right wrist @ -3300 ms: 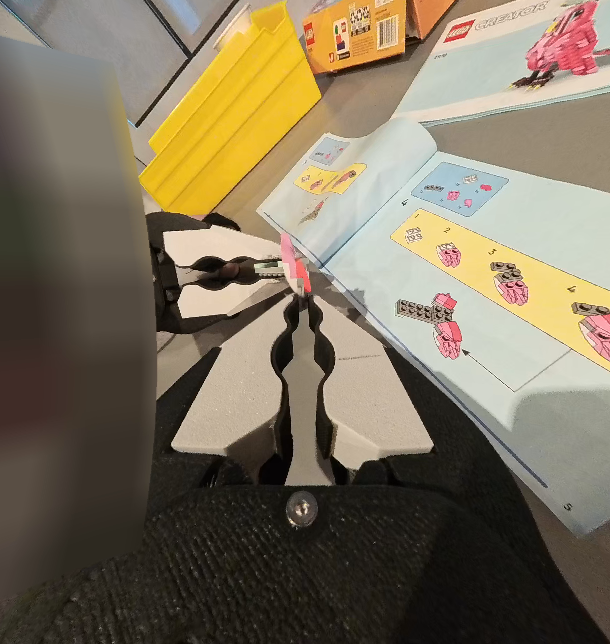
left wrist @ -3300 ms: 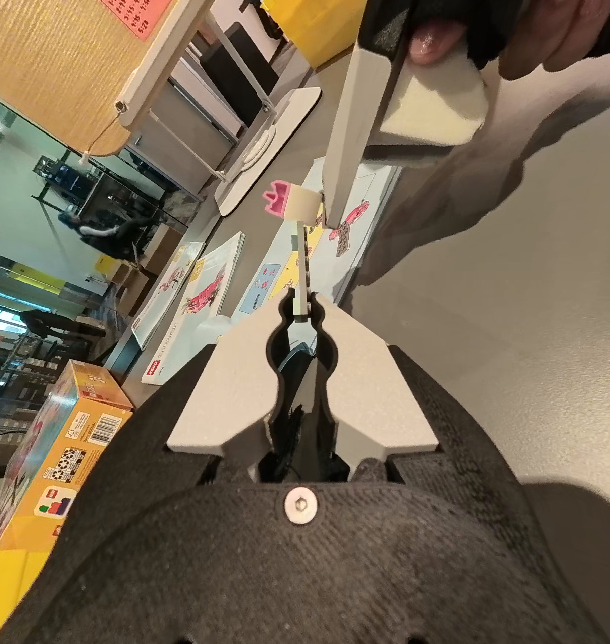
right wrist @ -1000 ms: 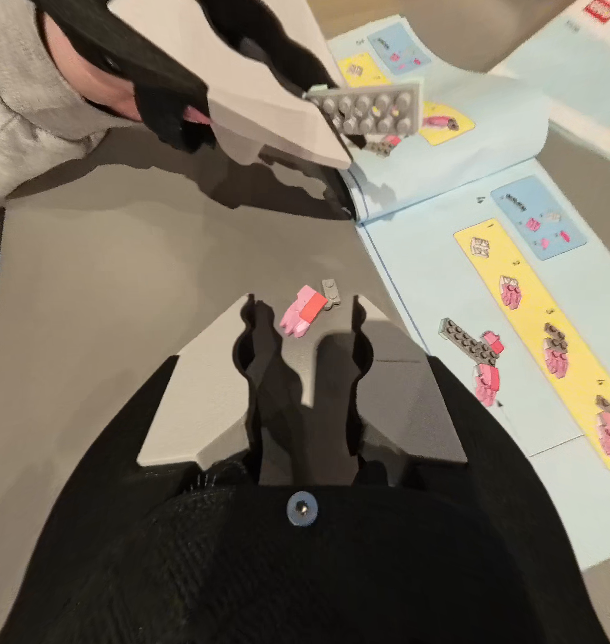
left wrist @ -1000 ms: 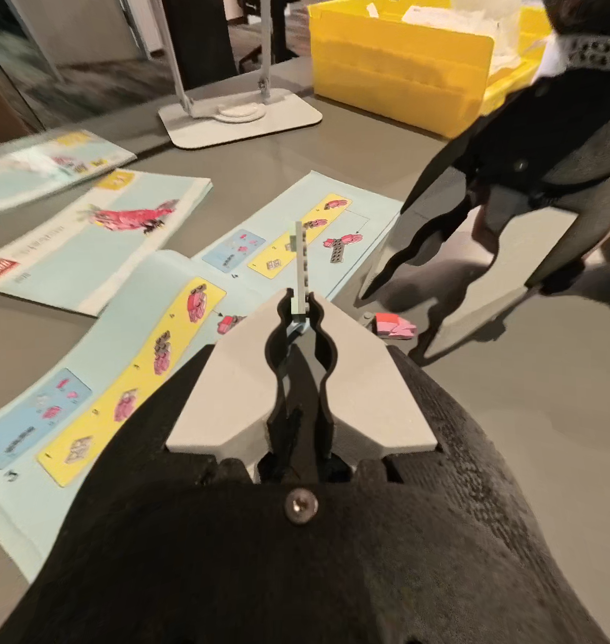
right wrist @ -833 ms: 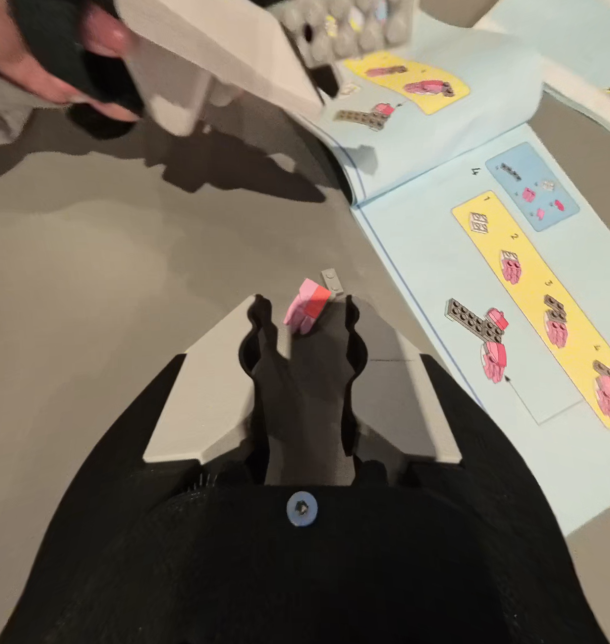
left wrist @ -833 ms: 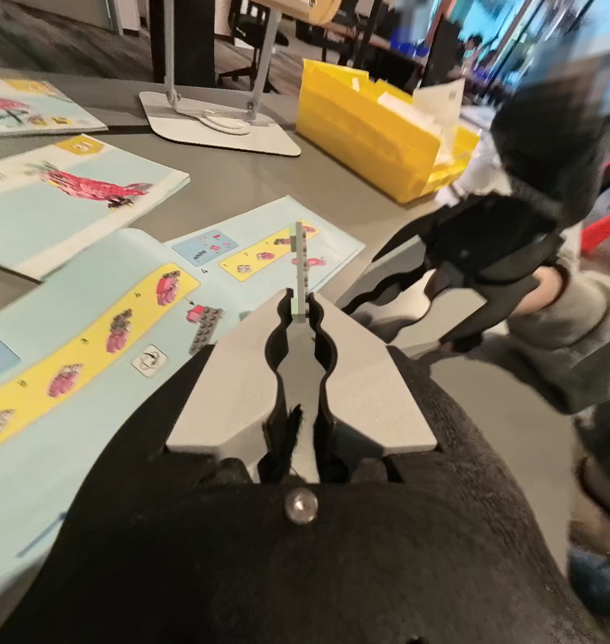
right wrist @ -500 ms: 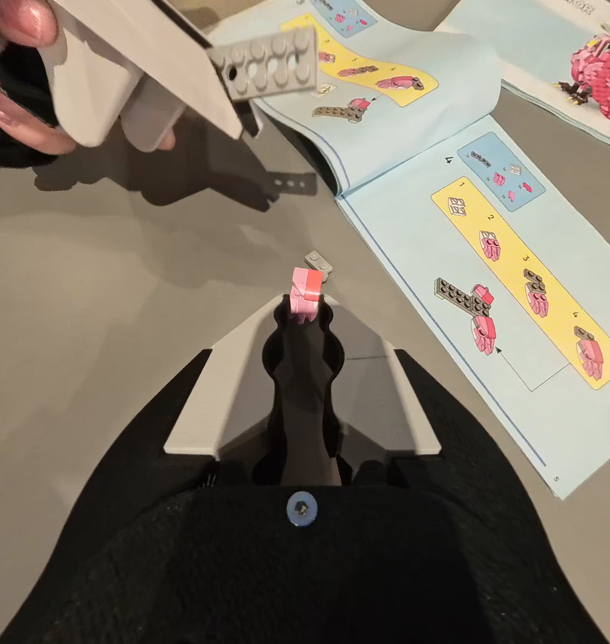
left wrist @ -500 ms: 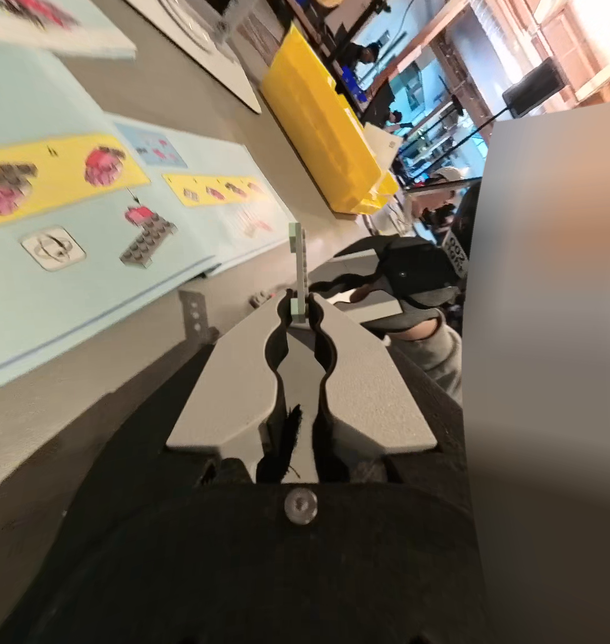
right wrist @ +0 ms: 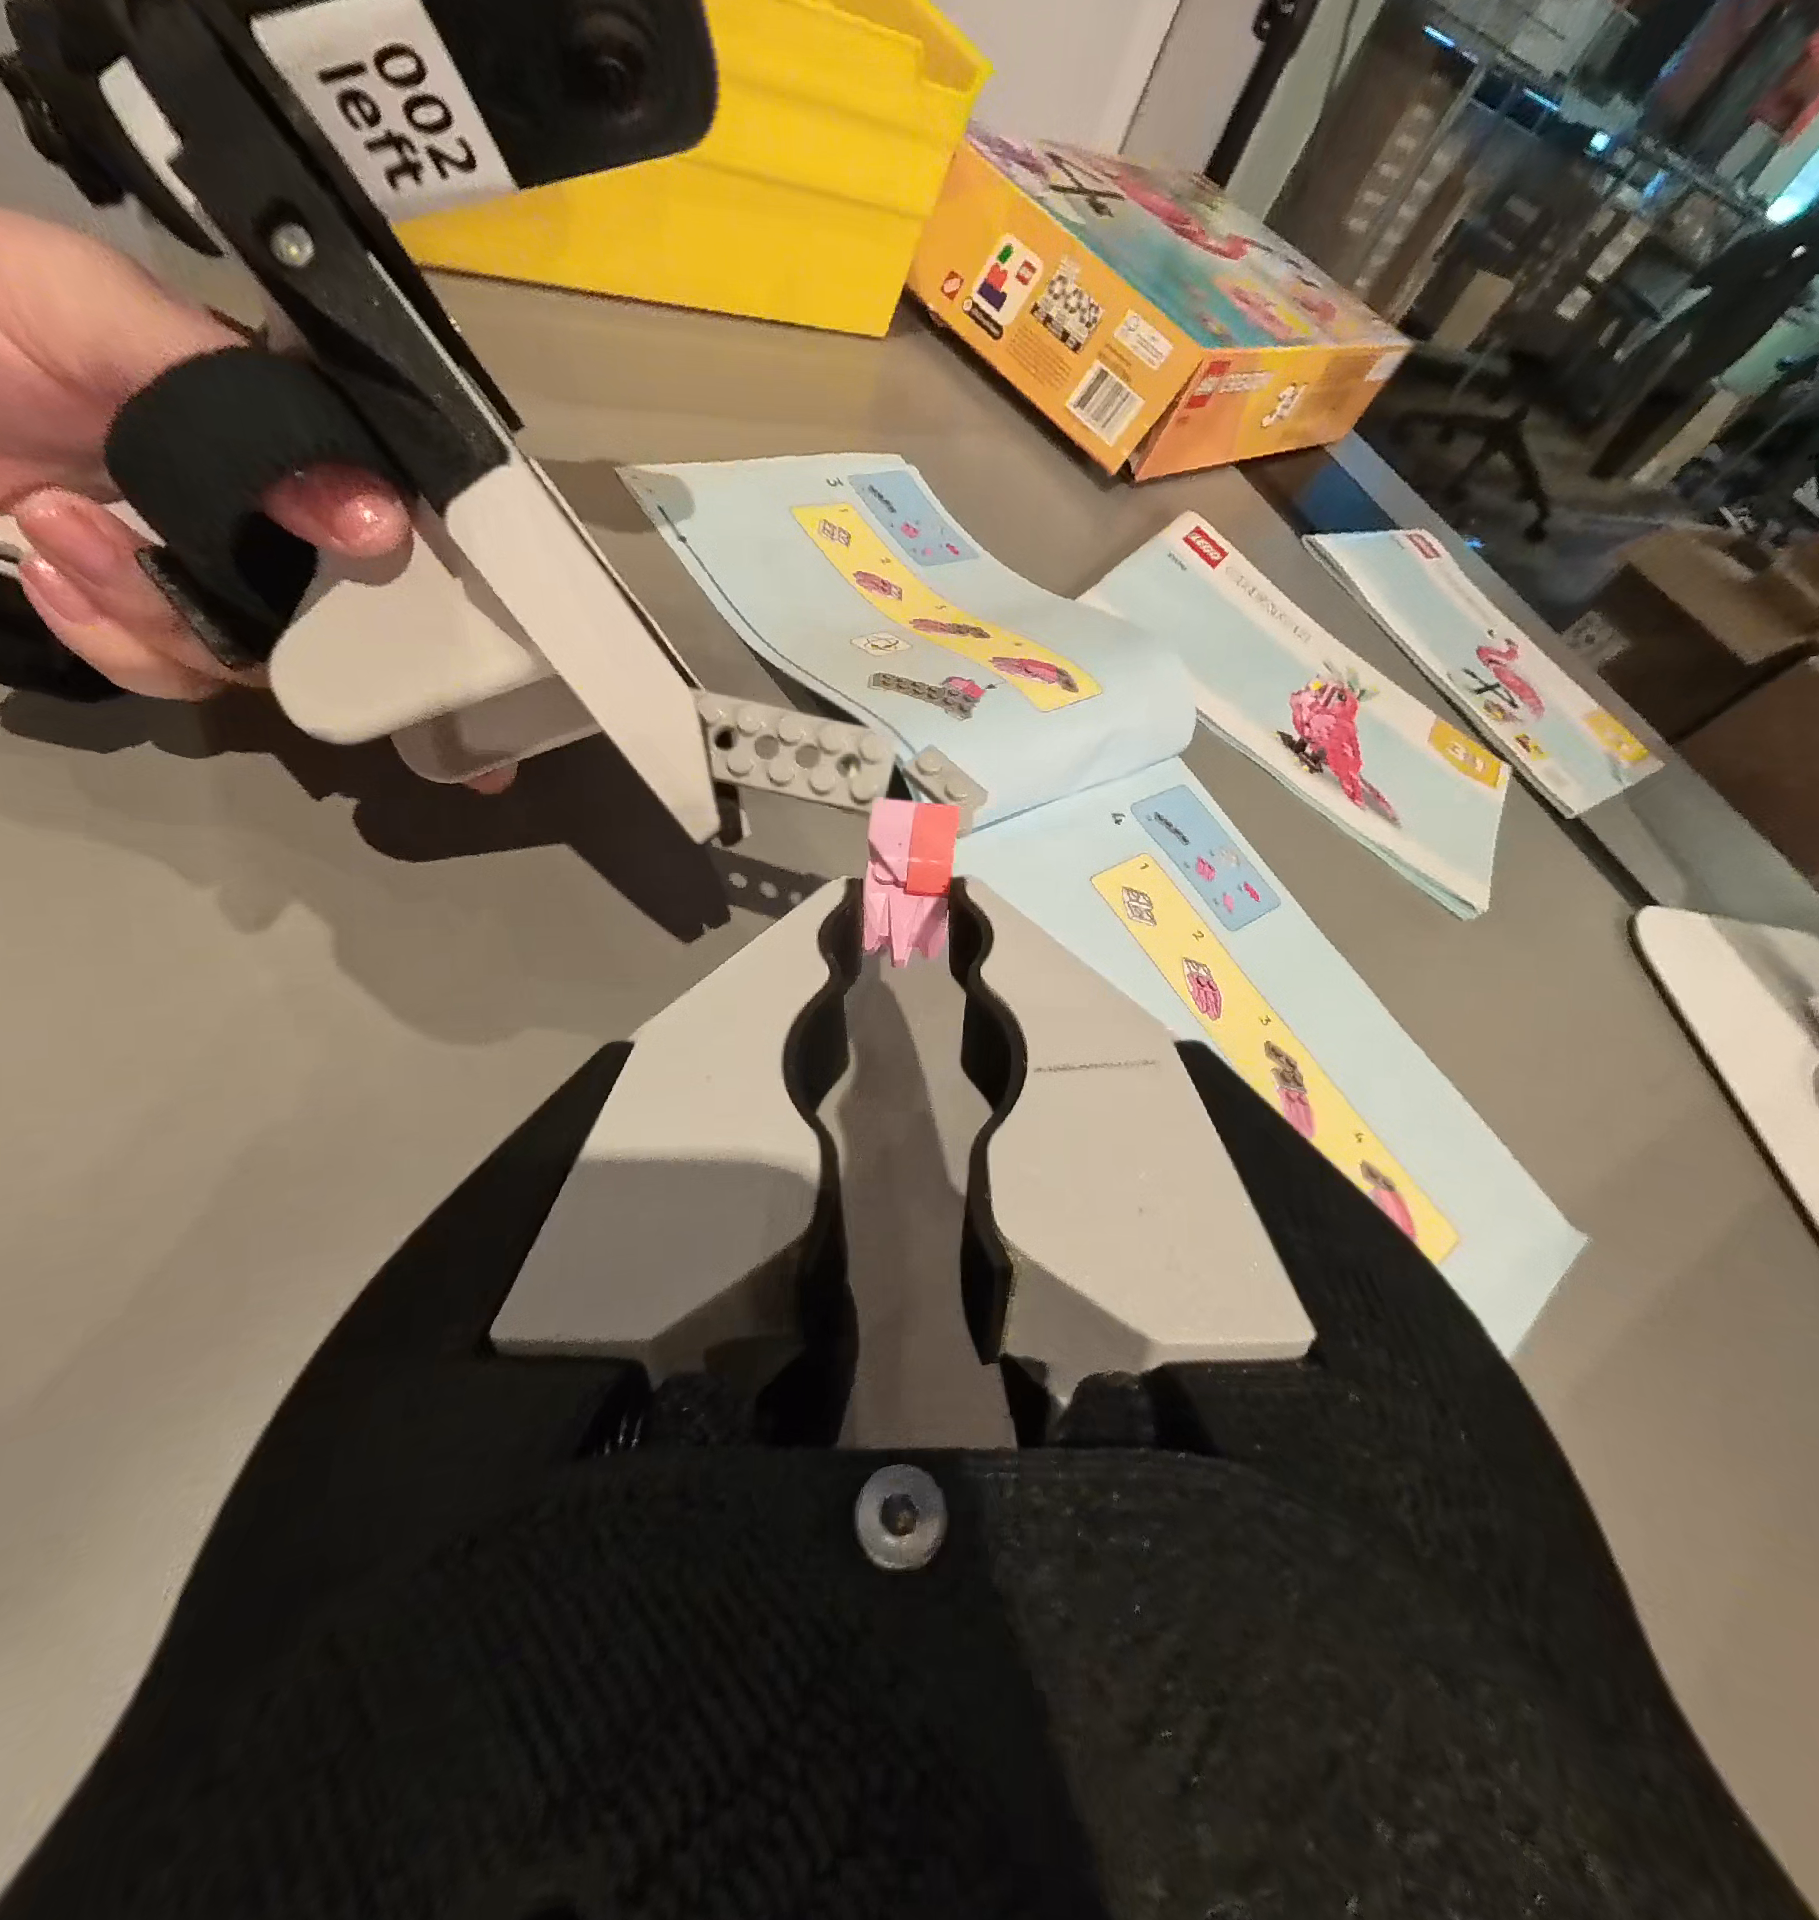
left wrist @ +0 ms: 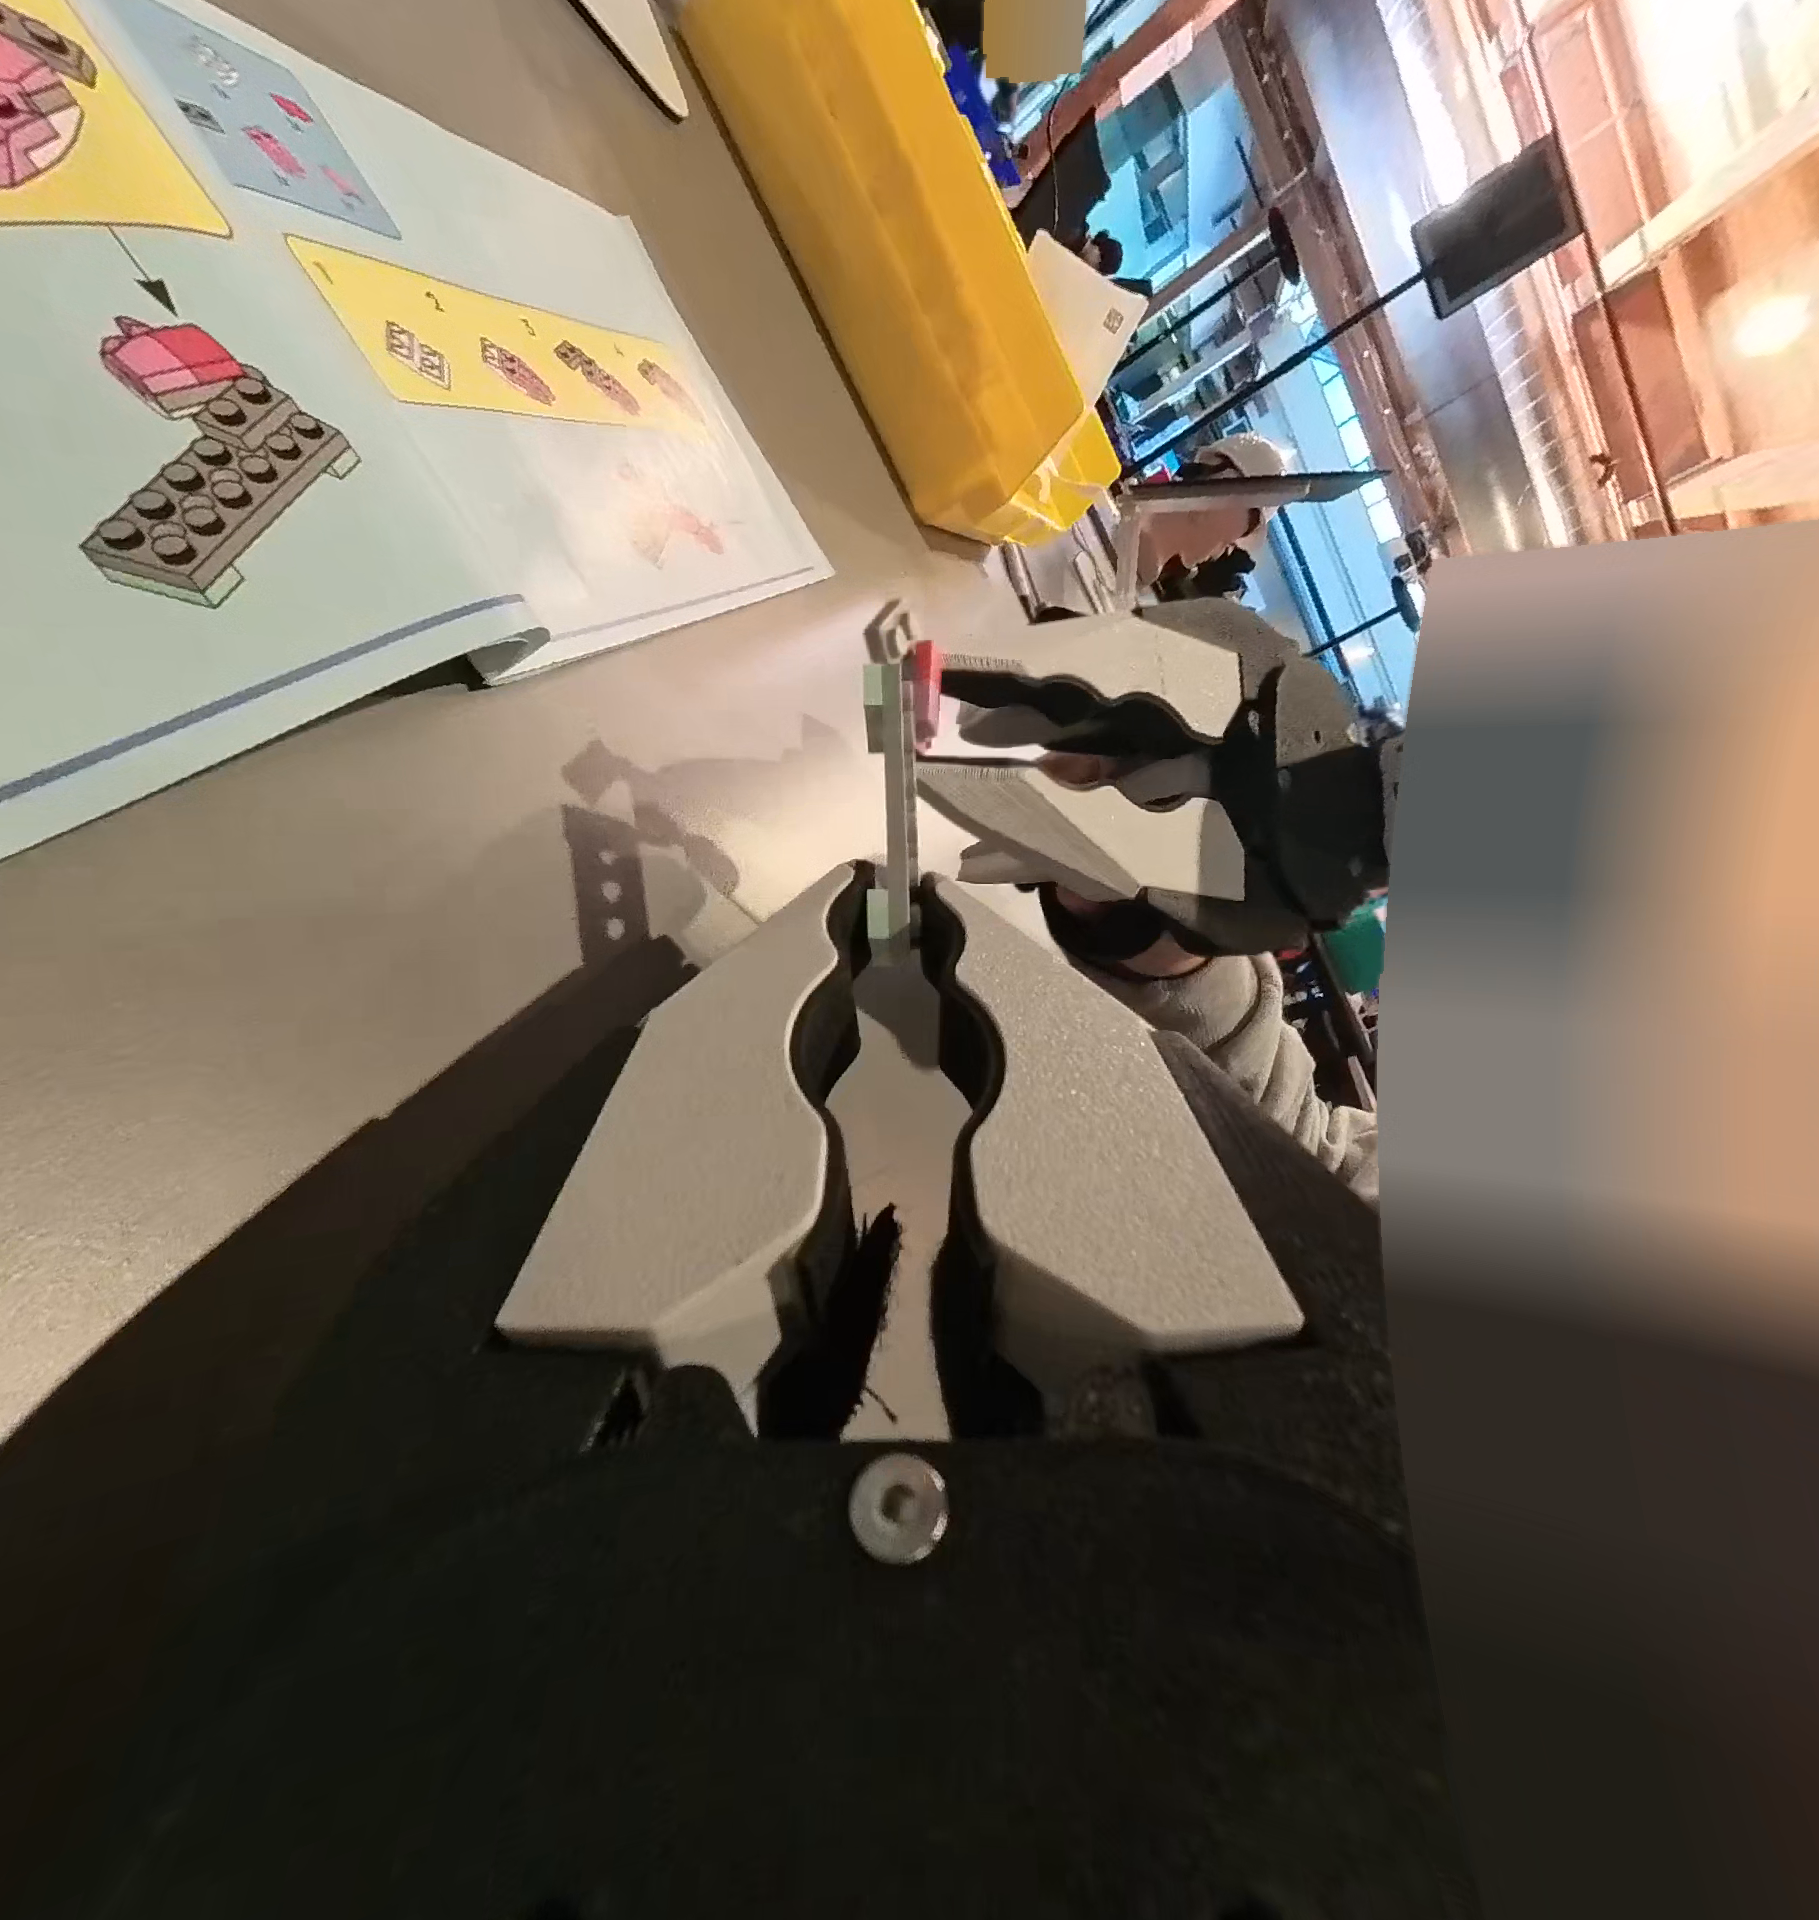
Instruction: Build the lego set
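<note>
Currently, at nine o'clock in the right wrist view, your left gripper (right wrist: 713, 769) is clamped on one end of the grey plate (right wrist: 796, 750), which juts out toward three o'clock above the grey table (right wrist: 209, 1039); the hold covers only that end, so any sideways push could lever the plate round or out of the jaws. At centre, your right gripper (right wrist: 907, 914) is closed on the pink sub-assembly (right wrist: 910, 873), pinched low with its red-topped end proud of the tips, just beside the plate's free end. From the left wrist view the plate (left wrist: 900, 790) stands edge-on, with the pink piece (left wrist: 924, 691) at its one o'clock, touching or nearly so; I cannot tell whether studs are engaged. Press off-square and the piece may skid, twist in the tips or drop. At two o'clock lies the open instruction booklet (right wrist: 1248, 935), with the yellow bin (right wrist: 780, 208) and set box (right wrist: 1144, 312) at twelve; a dropped part could land on the pages.
</note>
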`<control>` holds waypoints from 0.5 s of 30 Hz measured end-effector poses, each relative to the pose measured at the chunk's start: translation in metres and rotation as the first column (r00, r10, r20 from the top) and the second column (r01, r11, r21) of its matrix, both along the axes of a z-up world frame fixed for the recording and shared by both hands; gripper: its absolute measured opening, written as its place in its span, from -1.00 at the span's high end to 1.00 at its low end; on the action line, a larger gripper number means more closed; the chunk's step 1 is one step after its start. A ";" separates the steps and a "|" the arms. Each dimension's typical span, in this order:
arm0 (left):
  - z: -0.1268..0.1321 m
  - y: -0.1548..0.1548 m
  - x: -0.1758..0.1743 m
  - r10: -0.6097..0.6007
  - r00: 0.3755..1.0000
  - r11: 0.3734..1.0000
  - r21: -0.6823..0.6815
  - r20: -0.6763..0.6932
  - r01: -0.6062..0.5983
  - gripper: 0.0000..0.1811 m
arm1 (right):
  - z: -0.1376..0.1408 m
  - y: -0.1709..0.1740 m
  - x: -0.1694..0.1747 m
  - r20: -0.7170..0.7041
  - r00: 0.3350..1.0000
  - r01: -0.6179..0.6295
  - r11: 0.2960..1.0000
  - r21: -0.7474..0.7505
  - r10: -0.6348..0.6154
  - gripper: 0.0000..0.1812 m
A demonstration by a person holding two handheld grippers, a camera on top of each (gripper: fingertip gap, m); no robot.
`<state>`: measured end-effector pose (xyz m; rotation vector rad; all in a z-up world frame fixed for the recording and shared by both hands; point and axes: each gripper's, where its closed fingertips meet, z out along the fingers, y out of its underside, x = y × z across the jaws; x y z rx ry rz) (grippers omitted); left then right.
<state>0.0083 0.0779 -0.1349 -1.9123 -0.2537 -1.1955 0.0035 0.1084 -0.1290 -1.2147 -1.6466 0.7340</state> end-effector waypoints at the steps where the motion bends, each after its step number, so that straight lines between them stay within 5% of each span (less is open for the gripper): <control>1: 0.000 0.000 0.000 0.002 1.000 1.000 0.001 -0.002 -0.002 0.93 | -0.001 -0.001 0.000 0.006 1.000 -0.002 1.000 0.013 0.002 0.85; 15: 0.001 0.001 -0.003 0.025 1.000 1.000 0.020 -0.004 -0.025 0.93 | 0.000 -0.007 0.001 0.007 0.999 -0.048 0.999 0.014 0.048 0.84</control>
